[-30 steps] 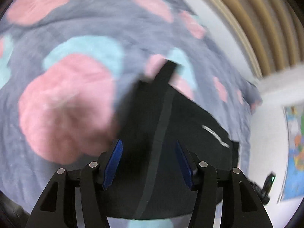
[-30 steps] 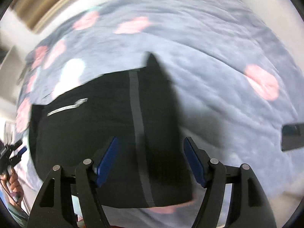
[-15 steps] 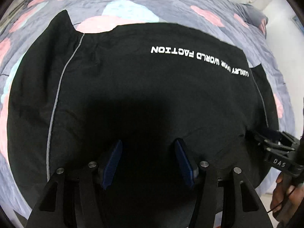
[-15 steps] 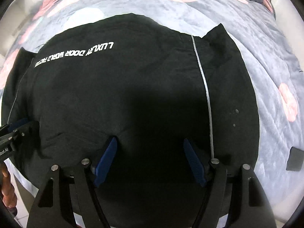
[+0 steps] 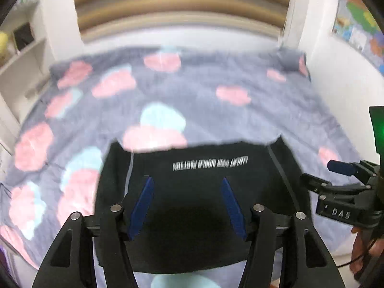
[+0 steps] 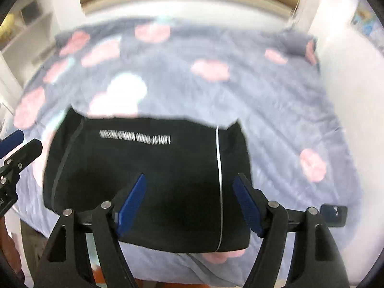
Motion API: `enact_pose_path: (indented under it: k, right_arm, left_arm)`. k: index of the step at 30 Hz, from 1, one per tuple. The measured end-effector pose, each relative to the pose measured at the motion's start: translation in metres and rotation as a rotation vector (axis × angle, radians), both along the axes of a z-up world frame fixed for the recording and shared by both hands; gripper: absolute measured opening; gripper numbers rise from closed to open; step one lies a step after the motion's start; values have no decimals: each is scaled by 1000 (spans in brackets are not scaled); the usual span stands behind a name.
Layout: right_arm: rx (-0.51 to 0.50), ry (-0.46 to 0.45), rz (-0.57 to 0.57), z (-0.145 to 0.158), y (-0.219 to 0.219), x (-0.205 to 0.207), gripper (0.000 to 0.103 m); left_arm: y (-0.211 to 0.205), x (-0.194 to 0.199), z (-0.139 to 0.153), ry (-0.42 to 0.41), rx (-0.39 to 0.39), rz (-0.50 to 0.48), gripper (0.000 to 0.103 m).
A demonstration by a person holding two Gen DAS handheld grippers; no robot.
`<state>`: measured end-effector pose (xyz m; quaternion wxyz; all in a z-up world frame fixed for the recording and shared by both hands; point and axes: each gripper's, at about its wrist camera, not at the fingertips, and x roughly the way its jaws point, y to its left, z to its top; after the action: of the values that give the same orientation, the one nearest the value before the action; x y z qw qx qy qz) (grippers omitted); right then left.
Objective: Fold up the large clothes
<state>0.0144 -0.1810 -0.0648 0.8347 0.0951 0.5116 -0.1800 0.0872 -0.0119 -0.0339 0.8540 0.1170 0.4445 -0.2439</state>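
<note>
A black garment (image 5: 204, 192) with white lettering and thin side stripes lies folded flat near the front edge of a bed. It also shows in the right wrist view (image 6: 148, 163). My left gripper (image 5: 187, 184) is open and empty, held above the garment's near half. My right gripper (image 6: 189, 182) is open and empty above the garment's right half. The right gripper also shows at the right edge of the left wrist view (image 5: 340, 175). The left gripper shows at the left edge of the right wrist view (image 6: 14, 144).
The bed has a grey quilt (image 5: 216, 110) with pink and pale blue patches. A small dark object (image 6: 333, 212) lies on the quilt at the right. White walls, shelves (image 5: 21, 55) at left, a striped headboard (image 5: 180, 7) and a map poster (image 5: 360, 26) surround the bed.
Both grippers have pulled back and tilted up from close over the garment, so the whole bed and headboard now show. Both stay open and empty. The garment lies still.
</note>
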Motion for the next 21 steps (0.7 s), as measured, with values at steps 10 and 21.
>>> enact_pose_path:
  k: [10,21]
  right_arm:
    - [-39,-98,-5,47,22,-19,83]
    - [29,-58,-5,23,18,-20,83]
  left_arm:
    - [-12,-40,60,-122,-33,28,73]
    - [-12,-50,35,-40,-20,99,73]
